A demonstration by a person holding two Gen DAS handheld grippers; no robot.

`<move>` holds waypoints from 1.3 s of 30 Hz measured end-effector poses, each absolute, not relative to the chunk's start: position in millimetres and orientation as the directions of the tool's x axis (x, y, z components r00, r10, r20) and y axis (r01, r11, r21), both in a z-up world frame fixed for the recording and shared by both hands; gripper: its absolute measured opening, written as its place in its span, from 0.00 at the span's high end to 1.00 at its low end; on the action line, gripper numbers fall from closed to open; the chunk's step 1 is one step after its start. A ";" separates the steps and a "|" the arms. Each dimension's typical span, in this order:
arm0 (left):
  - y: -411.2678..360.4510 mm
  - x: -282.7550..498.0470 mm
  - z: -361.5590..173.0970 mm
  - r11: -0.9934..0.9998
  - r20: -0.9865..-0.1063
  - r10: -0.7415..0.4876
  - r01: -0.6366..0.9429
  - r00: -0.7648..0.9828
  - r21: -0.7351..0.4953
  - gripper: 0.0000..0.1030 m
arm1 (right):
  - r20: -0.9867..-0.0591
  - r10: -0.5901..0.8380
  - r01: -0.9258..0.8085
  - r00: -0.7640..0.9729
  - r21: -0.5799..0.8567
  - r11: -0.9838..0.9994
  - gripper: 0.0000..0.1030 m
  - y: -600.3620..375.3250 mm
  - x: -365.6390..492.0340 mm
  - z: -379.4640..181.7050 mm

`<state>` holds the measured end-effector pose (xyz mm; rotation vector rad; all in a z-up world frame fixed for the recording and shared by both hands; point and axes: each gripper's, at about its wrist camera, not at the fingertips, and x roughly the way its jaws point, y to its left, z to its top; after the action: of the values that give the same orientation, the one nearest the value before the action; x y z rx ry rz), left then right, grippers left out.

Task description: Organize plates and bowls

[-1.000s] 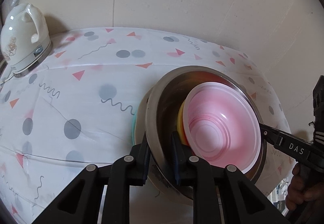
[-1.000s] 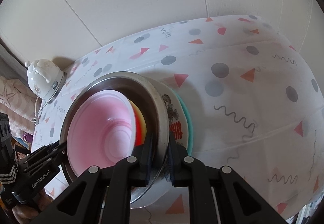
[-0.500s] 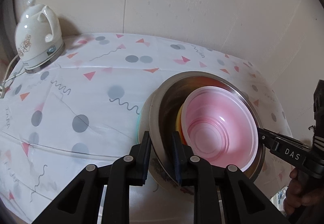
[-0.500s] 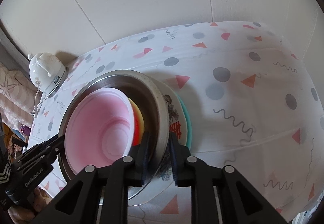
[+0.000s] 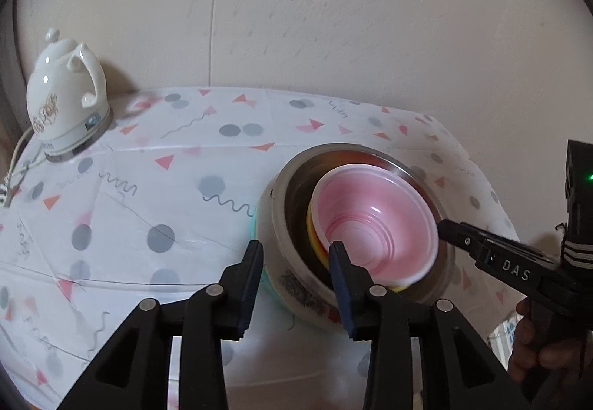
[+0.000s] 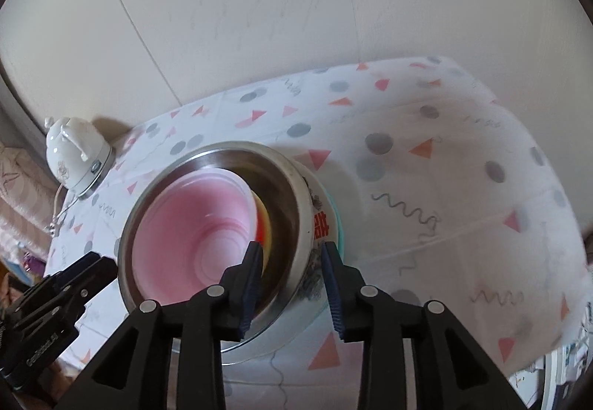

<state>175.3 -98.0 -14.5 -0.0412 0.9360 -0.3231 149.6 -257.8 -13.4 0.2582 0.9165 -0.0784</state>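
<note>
A stack sits on the patterned tablecloth: a pink bowl [image 5: 374, 221] over a yellow one [image 5: 315, 247], inside a steel bowl [image 5: 292, 202], on a white printed plate [image 5: 296, 287] with a teal plate [image 5: 253, 225] under it. My left gripper [image 5: 296, 262] is open, its fingers either side of the steel bowl's near rim. My right gripper [image 6: 291, 267] is open around the opposite rim; the pink bowl [image 6: 200, 228], steel bowl [image 6: 292, 195] and printed plate [image 6: 320, 225] show there. The right gripper also shows in the left wrist view [image 5: 450, 230].
A white electric kettle [image 5: 65, 91] with a cord stands at the table's far left corner by the wall; it also shows in the right wrist view [image 6: 76, 154]. The tablecloth [image 5: 148, 195] spreads left of the stack. The table's right edge [image 6: 563, 262] drops off.
Both grippers have opened and let go of the steel bowl's rim. The stack has come down level onto the table. Both cameras have pulled back and up a little.
</note>
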 end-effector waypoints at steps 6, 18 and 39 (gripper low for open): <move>-85.4 154.0 3.7 0.945 -0.747 -0.287 0.308 0.600 -0.115 0.40 | -0.731 -0.071 0.218 0.679 0.109 0.970 0.65 -229.2 121.3 5.3; -48.5 123.2 11.1 0.952 -0.723 -0.252 0.301 0.644 -0.064 0.06 | -0.700 -0.204 0.333 0.685 0.051 0.942 0.64 -177.5 74.1 0.5; -43.5 87.2 19.5 0.945 -0.709 -0.246 0.326 0.661 -0.025 0.00 | -0.648 -0.322 0.424 0.690 0.002 0.906 0.63 -151.6 27.5 11.3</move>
<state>87.2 -43.5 19.5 0.1078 0.7847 -0.3242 27.5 -151.6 11.3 0.1557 0.6928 -0.4188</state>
